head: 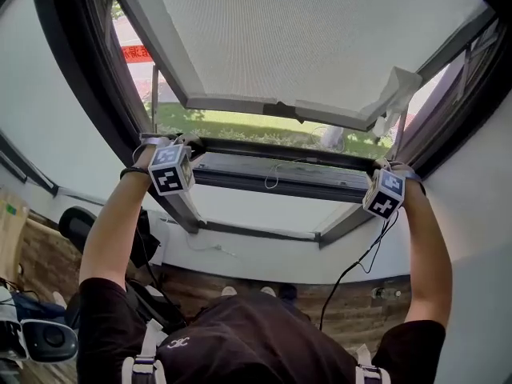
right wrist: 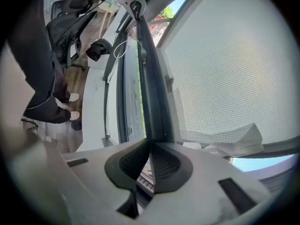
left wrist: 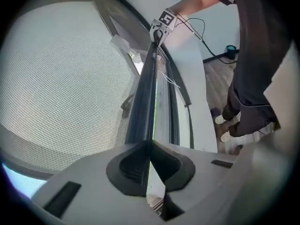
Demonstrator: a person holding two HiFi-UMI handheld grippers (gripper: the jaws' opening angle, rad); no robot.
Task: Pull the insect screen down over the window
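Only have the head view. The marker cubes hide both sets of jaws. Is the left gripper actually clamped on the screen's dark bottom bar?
Observer: Yes. In the left gripper view, the left gripper has its jaws closed on the edge of the bottom bar.
Operator: And the other side?
Observer: Same. In its own view, the right gripper has its jaws closed on that bar.
Operator: Sure it's one bar, not the window frame?
Observer: The left gripper view looks straight along it. The bar runs unbroken from those jaws to the other gripper at its far end.
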